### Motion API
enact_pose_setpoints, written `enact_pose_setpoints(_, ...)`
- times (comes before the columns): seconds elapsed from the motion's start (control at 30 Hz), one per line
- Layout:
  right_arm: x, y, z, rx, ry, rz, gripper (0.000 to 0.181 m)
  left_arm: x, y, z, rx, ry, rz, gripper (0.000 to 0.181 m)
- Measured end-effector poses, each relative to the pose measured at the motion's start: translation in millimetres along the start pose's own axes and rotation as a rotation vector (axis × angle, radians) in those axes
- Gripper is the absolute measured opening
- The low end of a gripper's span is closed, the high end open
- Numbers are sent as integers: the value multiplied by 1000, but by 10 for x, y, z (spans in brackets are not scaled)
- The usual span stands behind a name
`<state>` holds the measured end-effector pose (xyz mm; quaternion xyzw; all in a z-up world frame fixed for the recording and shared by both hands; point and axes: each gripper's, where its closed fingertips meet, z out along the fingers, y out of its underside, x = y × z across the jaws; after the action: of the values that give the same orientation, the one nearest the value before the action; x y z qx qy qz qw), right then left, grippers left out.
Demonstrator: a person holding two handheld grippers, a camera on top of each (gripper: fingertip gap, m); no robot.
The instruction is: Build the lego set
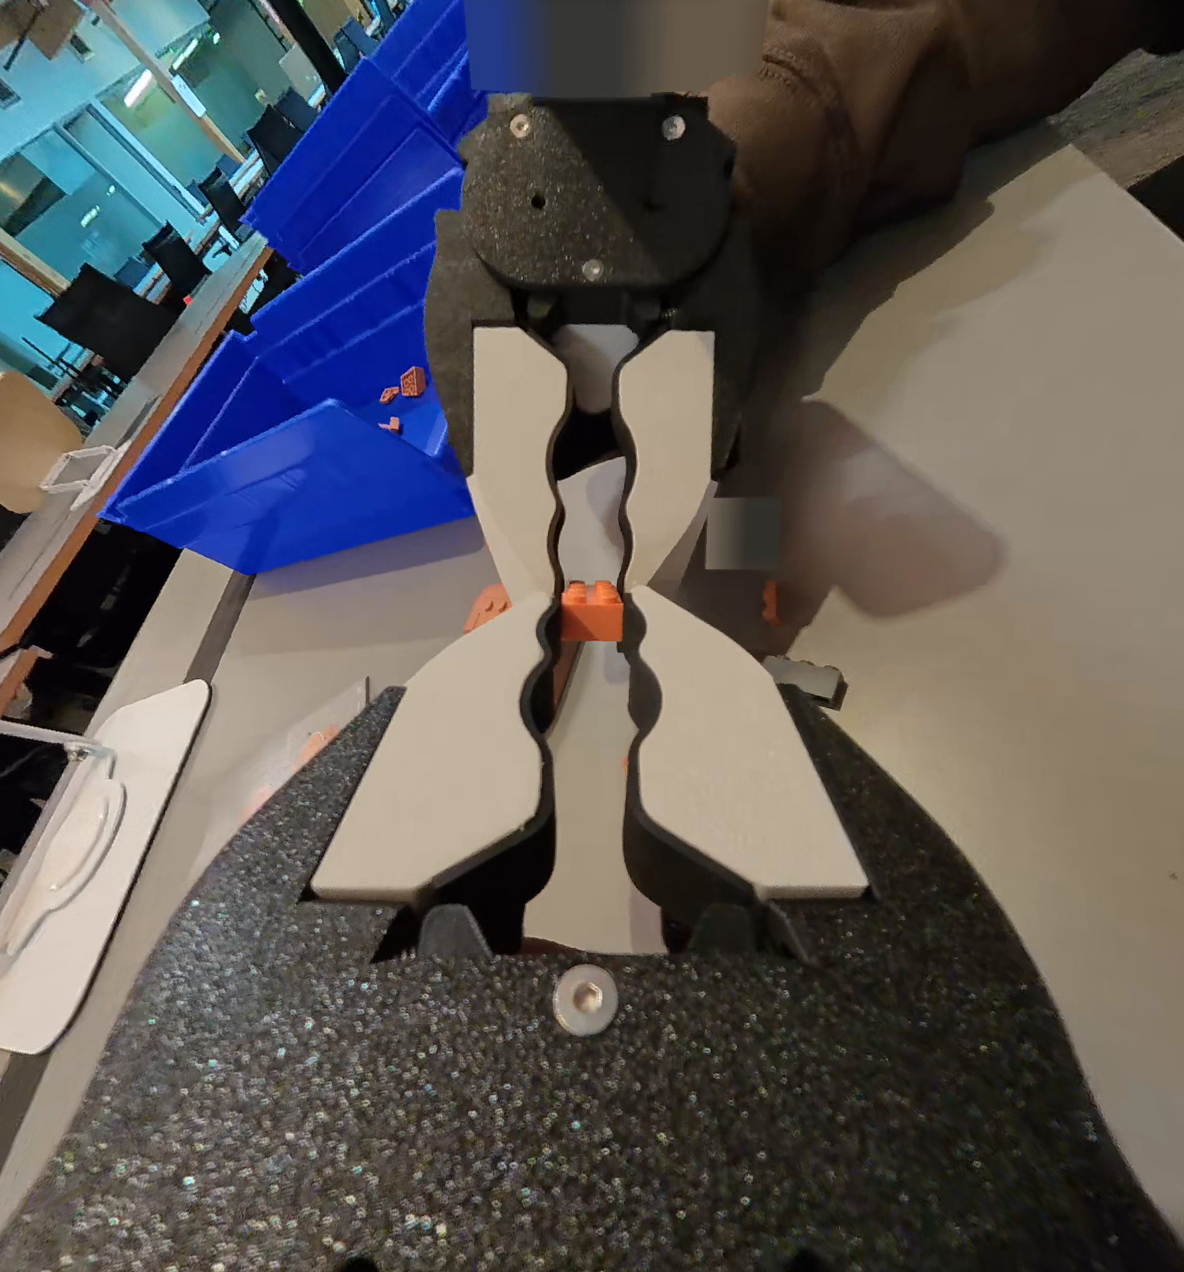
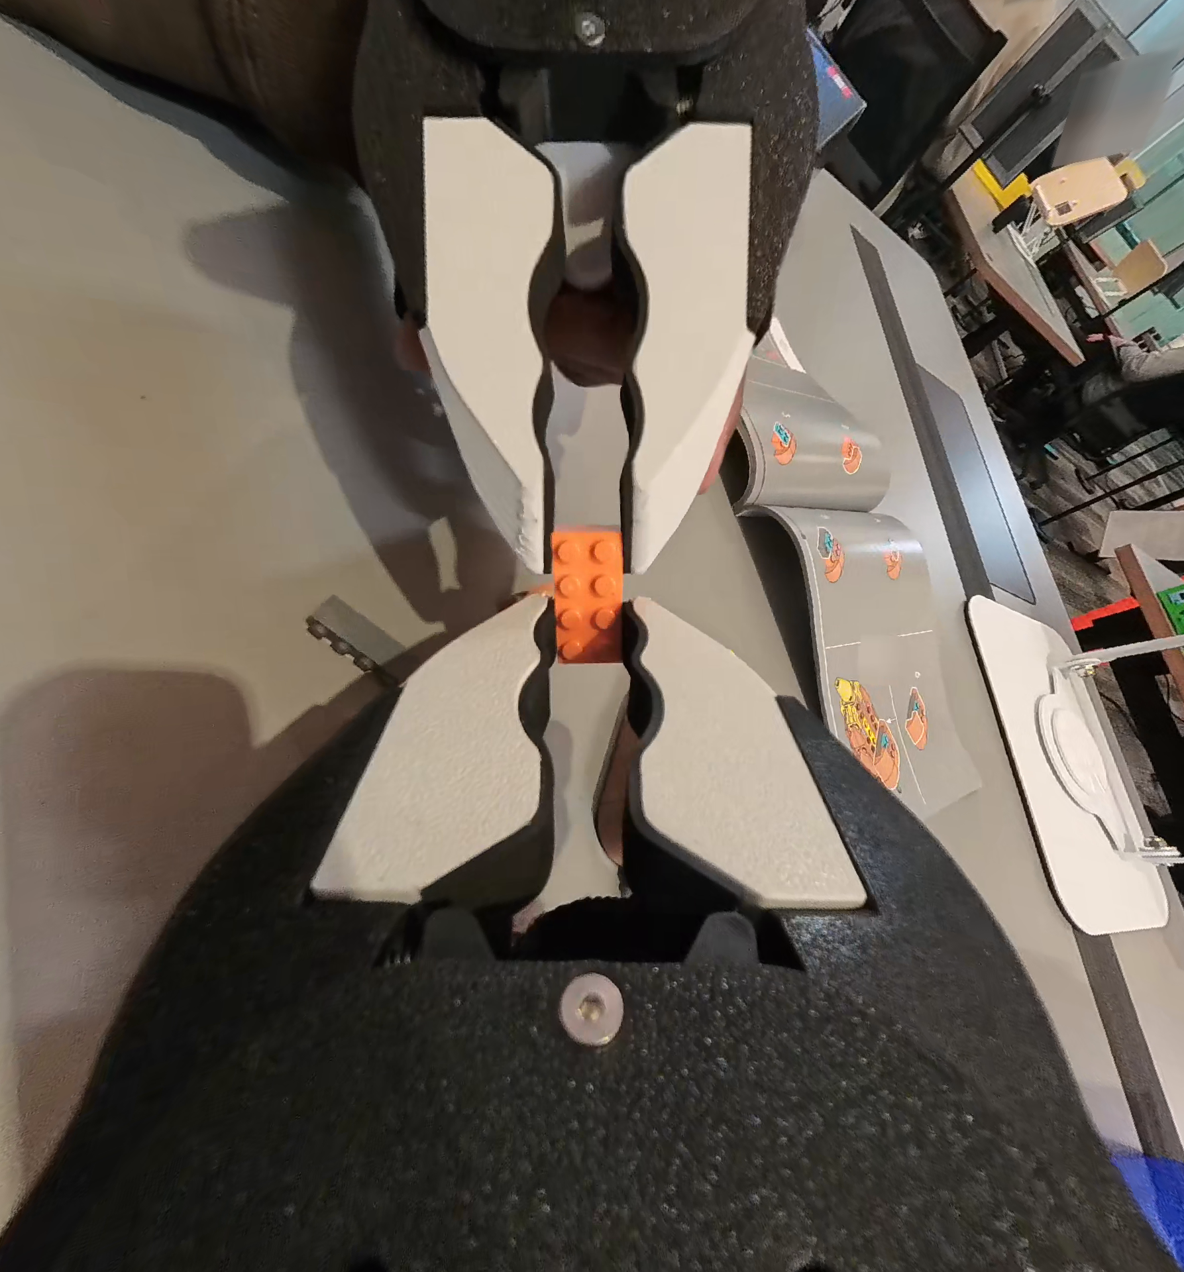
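An orange two-by-four brick [image 2: 587, 597] is held above the pale table [image 2: 128, 344], studs facing the right wrist camera. My two grippers meet tip to tip on it. My right gripper [image 2: 587, 623] is shut on the brick's near end. My left gripper [image 2: 587, 550] comes from the opposite side and is shut on its far end. In the left wrist view the same brick [image 1: 592, 612] sits between my left gripper [image 1: 592, 623] and my right gripper [image 1: 592, 581]. What lies under the brick is hidden.
A grey plate piece [image 1: 806, 678] lies just right of the tips. Small orange pieces [image 1: 486, 609] lie on the table. Blue bins [image 1: 313, 482] holding orange pieces [image 1: 410, 382] stand at left. An open instruction booklet [image 2: 864, 619] and a white card with a clear bracket [image 2: 1071, 757] lie at right. My two grippers' fingertips are within a few centimetres of each other.
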<state>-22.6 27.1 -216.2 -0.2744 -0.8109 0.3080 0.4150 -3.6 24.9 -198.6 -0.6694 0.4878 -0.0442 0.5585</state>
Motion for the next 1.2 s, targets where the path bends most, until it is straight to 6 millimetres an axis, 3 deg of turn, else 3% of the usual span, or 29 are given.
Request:
enact_pose_setpoints(0.23, 143, -65, -83, 71, 66, 101, 30, -203, 22, -38, 29, -44, -213, 16)
enact_pose_setpoints(0.5, 217, -132, -131, 127, 87, 238, 30, -454, -189, -269, 286, -51, -456, 16)
enact_pose_setpoints(0.8, 209, -279, -194, 269, 1, 408, 33, -376, -190, -262, 334, 17, -482, 16)
enact_pose_setpoints(1.0, 182, -301, -175, 283, -16, 426, 34, -321, -215, -263, 351, 58, -478, 16)
enact_pose_setpoints(1.2, 179, -314, -178, 297, -13, 439, 21, -258, -245, -263, 380, 98, -471, 16)
